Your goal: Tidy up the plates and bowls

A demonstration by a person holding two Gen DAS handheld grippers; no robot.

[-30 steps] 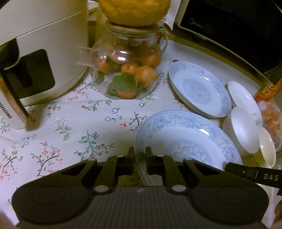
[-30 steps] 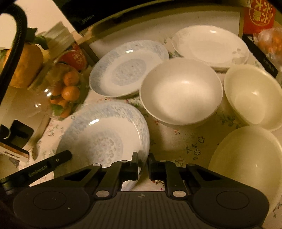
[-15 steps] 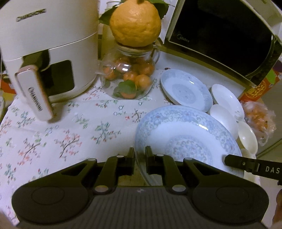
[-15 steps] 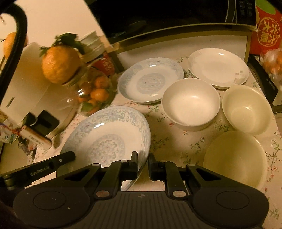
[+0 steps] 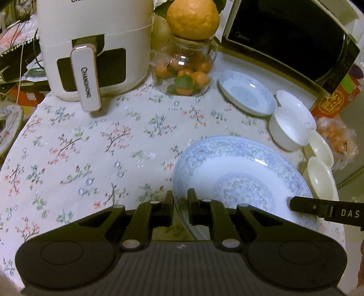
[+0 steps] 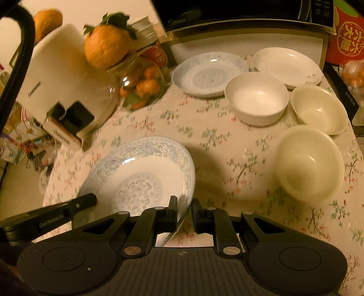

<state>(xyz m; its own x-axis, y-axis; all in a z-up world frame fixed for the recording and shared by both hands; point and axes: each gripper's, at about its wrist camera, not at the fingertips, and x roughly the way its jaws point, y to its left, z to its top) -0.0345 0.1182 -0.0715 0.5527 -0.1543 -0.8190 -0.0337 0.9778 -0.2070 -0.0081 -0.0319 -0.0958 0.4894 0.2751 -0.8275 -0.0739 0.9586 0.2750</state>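
A: Both sets of tongs are on the big blue-patterned plate [image 5: 241, 182]. Left gripper [image 5: 180, 200] clamps the plate's left rim, fingers nearly together with only the rim between them. Right gripper [image 6: 184, 208] pinches the opposite rim the same way.

B: Plate on the cloth or off it?

A: Off it. Right wrist view shows its shadow on the floral tablecloth [image 6: 227, 145] beside it. Plate sits tilted between the two grippers.

B: What does each camera add?

A: Left view gets the white air fryer [image 5: 93, 45] head-on, the glass jar of small oranges [image 5: 184, 70] with a large citrus fruit [image 5: 193, 18] on top, and the microwave [image 5: 289, 38] door. The remaining dishes run down its right edge, mostly side-on. Right view opens them up: smaller blue-patterned plate [image 6: 209, 74], plain white plate [image 6: 287, 65] just beside it, white bowl [image 6: 257, 99] in front of both, two cream bowls [image 6: 318, 109] [image 6: 309, 162] near the table's right edge. All apart from the held plate.

B: Gripper poses?

A: Both angled steeply down at the table. Each one's finger pokes into the other's view, at the plate's far side. Hands themselves aren't visible.
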